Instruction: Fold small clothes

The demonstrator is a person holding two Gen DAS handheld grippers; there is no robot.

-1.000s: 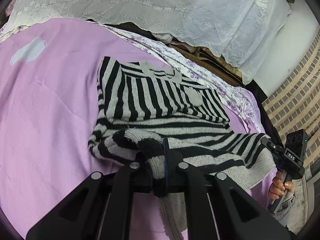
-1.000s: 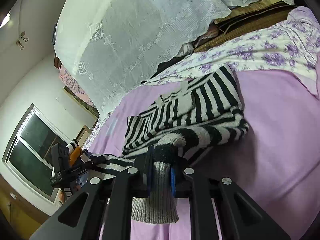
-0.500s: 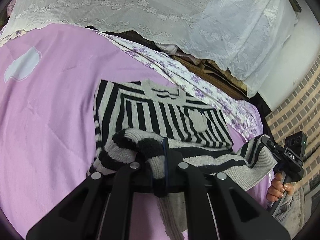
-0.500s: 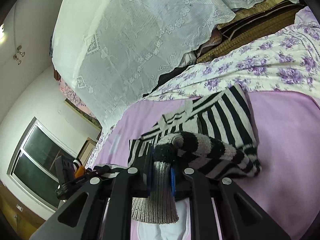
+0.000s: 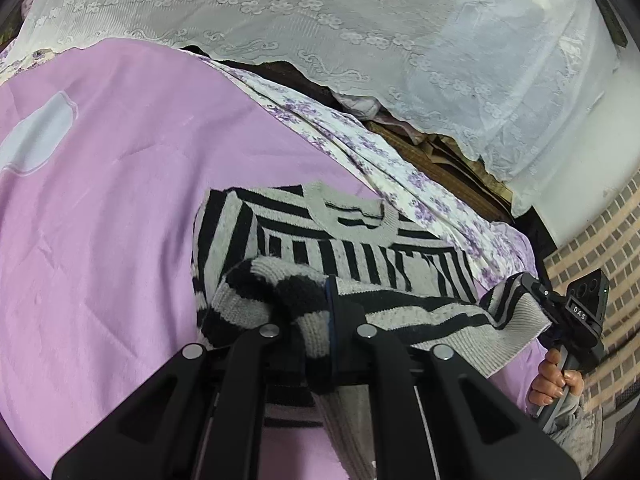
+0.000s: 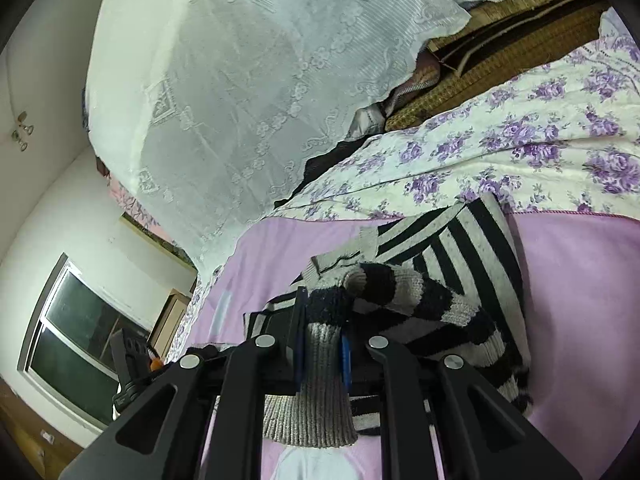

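The striped sweater (image 5: 344, 256) you are folding is a chunky knit in black and grey bands with a plain grey ribbed neckline and ribbed hem; it lies on the pink blanket (image 5: 120, 200), collar toward the far side, with its lower part lifted and doubled back over the chest. Your left gripper (image 5: 326, 340) is clamped tight on a thick roll of the knit at one lower corner, the fabric bunched between the blue-edged pads and hanging below them. Your right gripper (image 6: 322, 350) pinches the ribbed grey hem at the other corner, its pads (image 6: 299, 344) pressed on either side of the fabric. In the left wrist view, your right hand (image 5: 554, 380) holds that gripper's handle at the right edge. Beyond the blanket lies a floral sheet (image 6: 520, 144), and a white lace curtain (image 5: 320, 20) hangs behind it.
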